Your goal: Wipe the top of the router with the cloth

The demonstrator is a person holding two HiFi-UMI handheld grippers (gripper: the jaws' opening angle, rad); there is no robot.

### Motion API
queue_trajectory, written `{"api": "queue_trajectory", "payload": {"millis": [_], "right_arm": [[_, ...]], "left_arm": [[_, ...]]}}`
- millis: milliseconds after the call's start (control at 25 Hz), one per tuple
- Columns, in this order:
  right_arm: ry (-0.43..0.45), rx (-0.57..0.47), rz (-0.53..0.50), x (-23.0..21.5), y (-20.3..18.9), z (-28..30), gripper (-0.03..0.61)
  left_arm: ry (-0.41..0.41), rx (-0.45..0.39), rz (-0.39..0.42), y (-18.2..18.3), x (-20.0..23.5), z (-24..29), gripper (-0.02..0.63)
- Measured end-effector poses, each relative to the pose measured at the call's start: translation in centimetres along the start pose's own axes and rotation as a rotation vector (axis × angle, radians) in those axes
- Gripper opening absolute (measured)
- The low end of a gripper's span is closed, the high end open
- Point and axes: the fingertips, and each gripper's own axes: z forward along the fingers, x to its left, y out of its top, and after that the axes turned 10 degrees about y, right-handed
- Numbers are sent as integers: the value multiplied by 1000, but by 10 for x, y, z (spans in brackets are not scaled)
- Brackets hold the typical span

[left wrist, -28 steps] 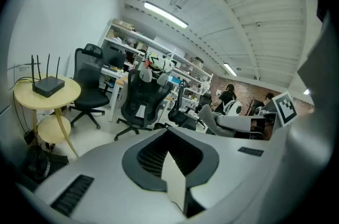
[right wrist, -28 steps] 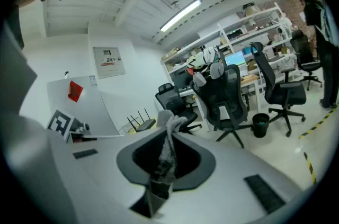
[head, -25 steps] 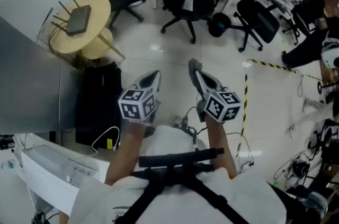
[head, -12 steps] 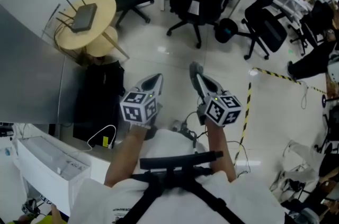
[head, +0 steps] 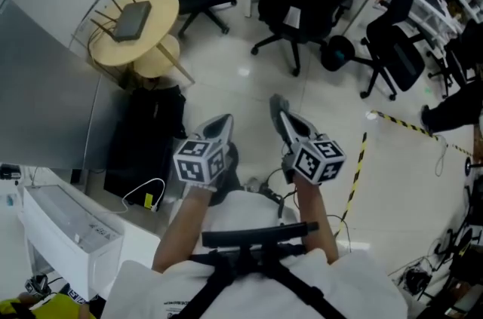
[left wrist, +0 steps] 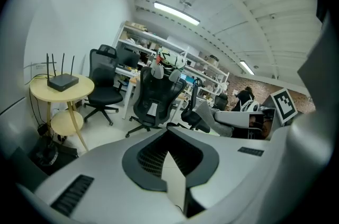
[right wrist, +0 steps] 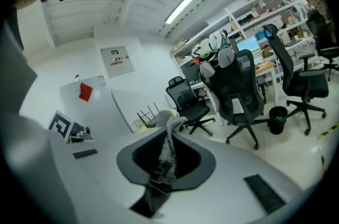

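Round surface (head: 163, 7) sits upper left in the head view with the router (head: 134, 19) on top, well apart from both claws, which hang over the floor at frame centre. Right claw (head: 280, 111) is clamped on the cloth (right wrist: 167, 150); left claw (head: 220, 123) is closed with nothing in it. Cloth is in hand, but judging by the gap, the approach and all the wiping are left.

Dark router (head: 134, 11) lies flat on round table (head: 162, 4); grey, seemingly fuzzy cloth (right wrist: 166, 146) pinched in jaws.
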Motion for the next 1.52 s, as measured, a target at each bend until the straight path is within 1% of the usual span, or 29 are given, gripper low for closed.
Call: {"api": "queue_trajectory", "payload": {"millis": [120,280,520,880,1160,1320,1520], "right_arm": [[5,12,-3,-14,8,20,37],[15,35,-10,-33,25,60,37],[24,58,3,-60,59,128,37],[28,69,-10,-78,117,237,37],[60,94,-24,-75,137,318,37],[80,116,-38,-67,141,359,37],[135,166,-77,-50,141,407,37]], "left_arm": [[5,-7,-12,12,9,23,-3],[7,-11,-21,37,27,58,-3],[19,4,-37,82,64,108,-3],[17,0,-48,161,132,168,-3],[41,-8,-70,199,194,200,-3],[54,-15,-78,213,228,208,-3],[113,-36,-111,225,276,204,-3]]}}
